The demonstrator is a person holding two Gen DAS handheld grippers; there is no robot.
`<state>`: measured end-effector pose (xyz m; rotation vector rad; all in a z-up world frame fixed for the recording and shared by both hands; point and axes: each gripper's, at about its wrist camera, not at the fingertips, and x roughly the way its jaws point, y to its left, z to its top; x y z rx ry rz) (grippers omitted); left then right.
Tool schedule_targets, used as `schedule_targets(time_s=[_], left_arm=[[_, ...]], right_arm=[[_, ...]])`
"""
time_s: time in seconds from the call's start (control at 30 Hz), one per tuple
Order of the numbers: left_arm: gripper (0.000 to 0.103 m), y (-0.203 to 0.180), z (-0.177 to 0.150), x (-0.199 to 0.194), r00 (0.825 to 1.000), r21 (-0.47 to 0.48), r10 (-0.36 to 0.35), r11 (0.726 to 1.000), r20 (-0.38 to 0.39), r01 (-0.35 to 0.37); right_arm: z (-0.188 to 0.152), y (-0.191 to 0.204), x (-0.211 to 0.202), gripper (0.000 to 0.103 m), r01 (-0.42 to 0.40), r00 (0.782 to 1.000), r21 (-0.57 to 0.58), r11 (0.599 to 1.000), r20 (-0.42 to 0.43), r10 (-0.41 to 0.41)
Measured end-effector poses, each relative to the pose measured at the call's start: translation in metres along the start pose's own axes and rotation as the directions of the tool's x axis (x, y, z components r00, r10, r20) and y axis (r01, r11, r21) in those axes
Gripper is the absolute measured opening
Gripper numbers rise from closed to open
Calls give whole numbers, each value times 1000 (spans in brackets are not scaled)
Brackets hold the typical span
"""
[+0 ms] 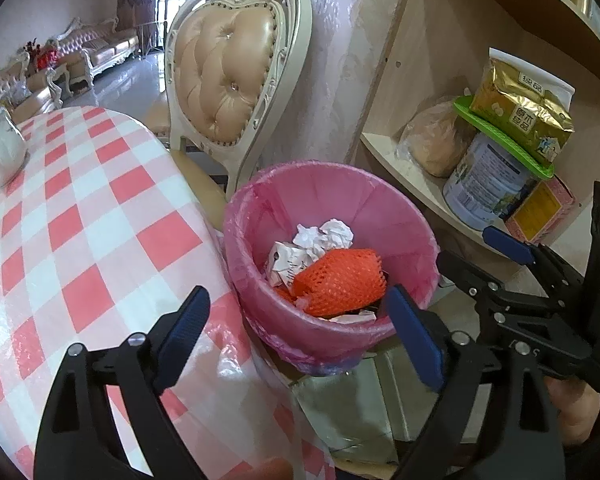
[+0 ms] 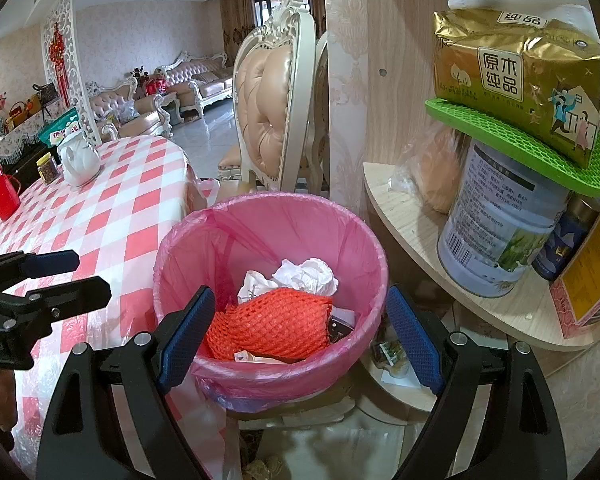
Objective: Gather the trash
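The pink-lined trash bin (image 2: 268,280) stands on the floor between the checked table (image 2: 112,216) on the left and the wooden shelf (image 2: 440,248) on the right, and an orange foam net (image 2: 276,324) lies in it on crumpled paper (image 2: 308,276). The left gripper (image 1: 296,332) and the right gripper (image 2: 300,328) both hang near over the bin with jaws wide apart and nothing between them. I think the risk is that a low finger catches the loose bag rim and tips the light bin.

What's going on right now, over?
Left gripper, right gripper open, empty. Orange foam net, crumpled paper in pink-lined bin. Nothing blocking.
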<state>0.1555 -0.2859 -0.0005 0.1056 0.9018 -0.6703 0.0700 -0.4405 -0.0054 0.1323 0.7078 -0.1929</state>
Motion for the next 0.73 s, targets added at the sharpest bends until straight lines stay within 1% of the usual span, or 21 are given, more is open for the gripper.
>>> schedule_targets(time_s=[0.13, 0.27, 0.33, 0.5, 0.63, 0.73], left_arm=[[92, -3, 0, 1, 1000, 20, 21, 1000, 3, -21], [93, -4, 0, -3, 999, 25, 31, 999, 39, -32], [93, -4, 1, -4, 999, 27, 31, 999, 44, -32], [93, -5, 1, -2, 999, 30, 23, 999, 26, -23], [93, -6, 0, 1, 999, 34, 29, 999, 14, -30], [95, -7, 0, 0, 999, 36, 30, 999, 17, -30]], right_arm=[[0, 0, 0, 82, 0, 1000, 0, 1000, -1, 0], [-2, 0, 0, 82, 1, 1000, 2, 1000, -1, -1], [-1, -1, 1, 82, 0, 1000, 2, 1000, -2, 0], [-1, 0, 0, 82, 0, 1000, 2, 1000, -2, 0], [-2, 0, 0, 82, 0, 1000, 2, 1000, -2, 0], [-2, 0, 0, 82, 0, 1000, 2, 1000, -2, 0]])
